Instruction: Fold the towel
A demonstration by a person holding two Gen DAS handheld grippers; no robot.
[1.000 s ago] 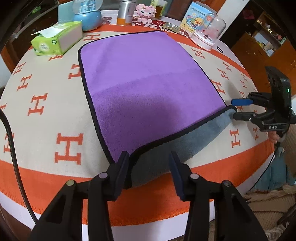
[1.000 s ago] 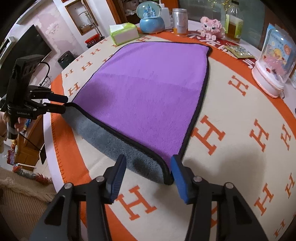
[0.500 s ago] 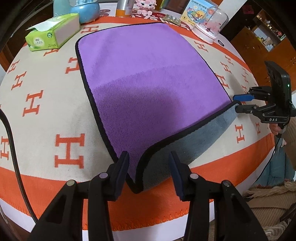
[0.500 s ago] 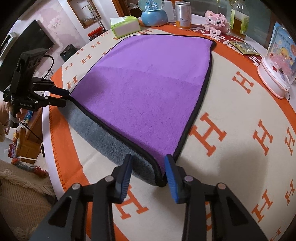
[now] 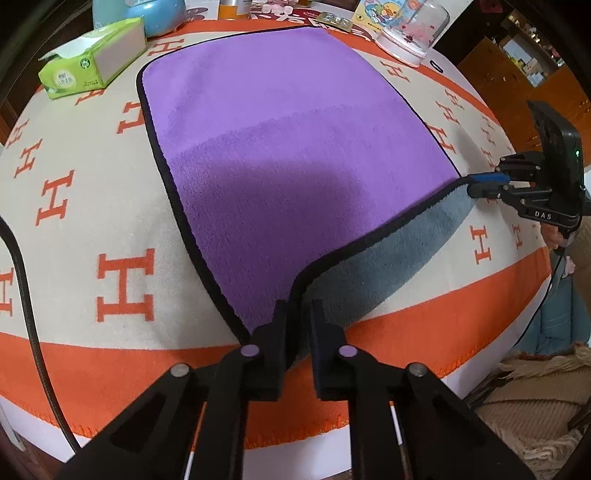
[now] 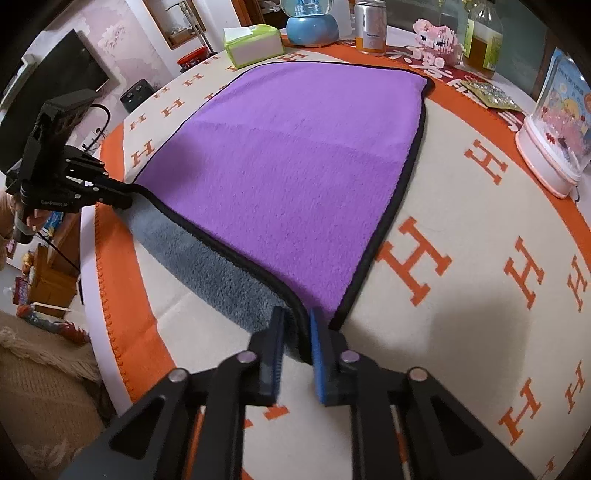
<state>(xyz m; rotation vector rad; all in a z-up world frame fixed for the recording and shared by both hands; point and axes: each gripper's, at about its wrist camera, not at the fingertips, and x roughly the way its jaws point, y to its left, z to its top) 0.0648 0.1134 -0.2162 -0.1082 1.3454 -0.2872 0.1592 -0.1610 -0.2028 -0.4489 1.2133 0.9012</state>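
A purple towel (image 5: 288, 147) with black trim and a grey underside lies flat on the round table; it also shows in the right wrist view (image 6: 295, 166). Its near edge is lifted, showing the grey side. My left gripper (image 5: 298, 314) is shut on the towel's near left corner. My right gripper (image 6: 297, 328) is shut on the near right corner. Each gripper shows in the other's view, the right one (image 5: 476, 184) at the far right, the left one (image 6: 125, 195) at the far left.
The table wears a cream and orange cloth (image 5: 122, 280) with H marks. At the far side stand a green tissue box (image 5: 92, 62), a blue snow globe (image 6: 312, 18), a can (image 6: 369, 26), a pink toy (image 6: 439, 37) and a pink-based dome (image 6: 557, 133).
Both grippers have closed from open onto the towel's near corners. The near edge has lifted a little off the table.
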